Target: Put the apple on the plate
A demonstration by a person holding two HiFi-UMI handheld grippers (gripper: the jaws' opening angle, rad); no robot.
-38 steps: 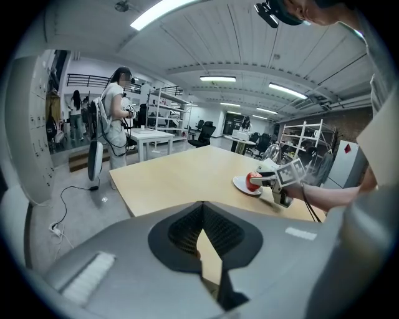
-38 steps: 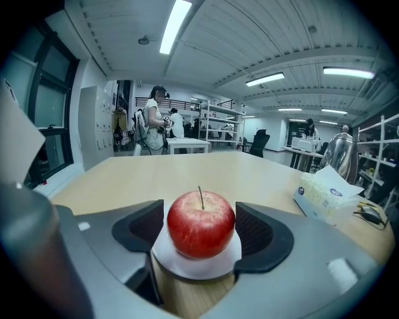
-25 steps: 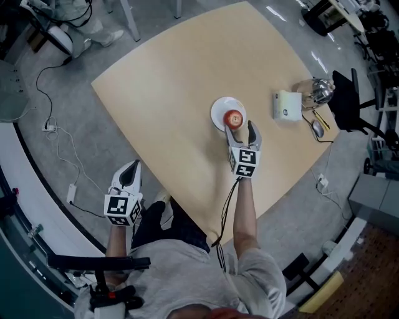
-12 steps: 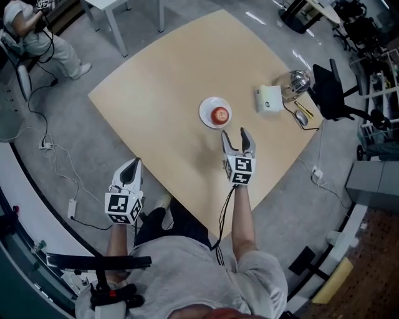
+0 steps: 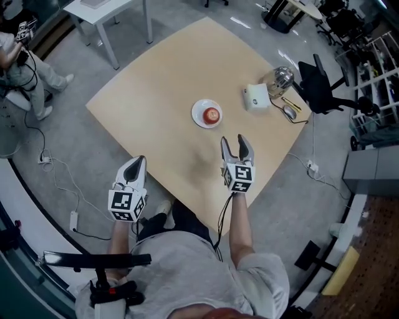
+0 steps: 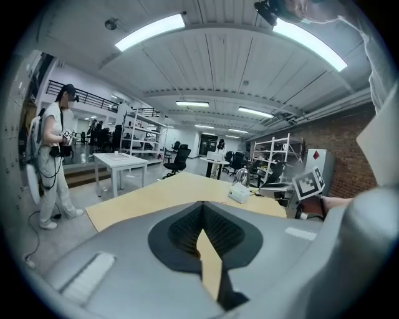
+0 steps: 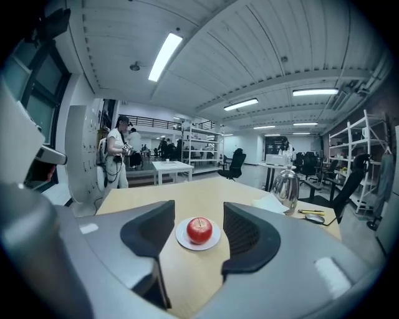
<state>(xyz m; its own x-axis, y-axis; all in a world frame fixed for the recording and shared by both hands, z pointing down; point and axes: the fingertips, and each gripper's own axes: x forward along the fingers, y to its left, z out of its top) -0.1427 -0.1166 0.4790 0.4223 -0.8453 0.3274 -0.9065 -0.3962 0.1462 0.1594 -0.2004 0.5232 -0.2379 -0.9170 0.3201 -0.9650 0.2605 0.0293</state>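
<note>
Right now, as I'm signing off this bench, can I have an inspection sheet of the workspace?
Surface: table, tan, mostly bare.
Job's things: apple sits on plate, mid-table.
Clutter: box, kettle, mouse and pen by the far right corner.
Grippers: left gripper shut, empty, off the table's near edge; right gripper open over the table, short of the plate, jaws have just been closing, nothing between them.
Cables: cord runs from the right gripper along the arm; floor cables at left.
Surroundings: chair, white desk, person, shelves.
</note>
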